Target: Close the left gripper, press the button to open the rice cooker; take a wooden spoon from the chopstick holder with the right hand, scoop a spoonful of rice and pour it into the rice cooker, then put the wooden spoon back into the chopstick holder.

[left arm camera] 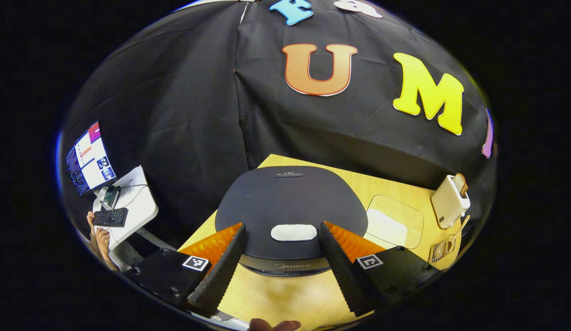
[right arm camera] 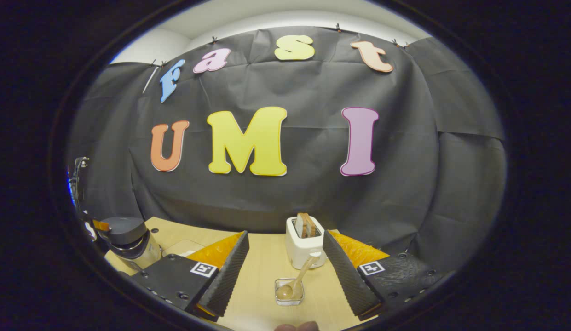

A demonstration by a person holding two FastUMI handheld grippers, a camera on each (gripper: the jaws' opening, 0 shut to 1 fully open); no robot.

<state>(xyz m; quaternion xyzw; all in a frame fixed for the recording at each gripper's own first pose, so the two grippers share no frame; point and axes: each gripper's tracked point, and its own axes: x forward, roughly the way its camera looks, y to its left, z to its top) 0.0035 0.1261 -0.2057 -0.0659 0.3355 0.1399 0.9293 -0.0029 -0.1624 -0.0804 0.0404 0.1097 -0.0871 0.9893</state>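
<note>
The dark rice cooker (left arm camera: 290, 197) stands on the wooden table with its lid down. Its white button (left arm camera: 293, 232) lies at the lid's front edge. My left gripper (left arm camera: 282, 226) hovers open just in front of the lid, one finger on each side of the button, touching nothing. The rice cooker (right arm camera: 129, 241) sits far left in the right gripper view. My right gripper (right arm camera: 286, 233) is open and holds nothing. Ahead of it a small clear chopstick holder (right arm camera: 289, 294) holds the wooden spoon (right arm camera: 300, 276), bowl down and handle leaning to the upper right.
A clear tray of white rice (left arm camera: 391, 225) lies right of the cooker. A white toaster (right arm camera: 304, 243) with bread stands behind the holder, against the cloth wall. Off the table's left are a monitor (left arm camera: 89, 158), a keyboard (left arm camera: 110, 217) and a person's hand (left arm camera: 101, 239).
</note>
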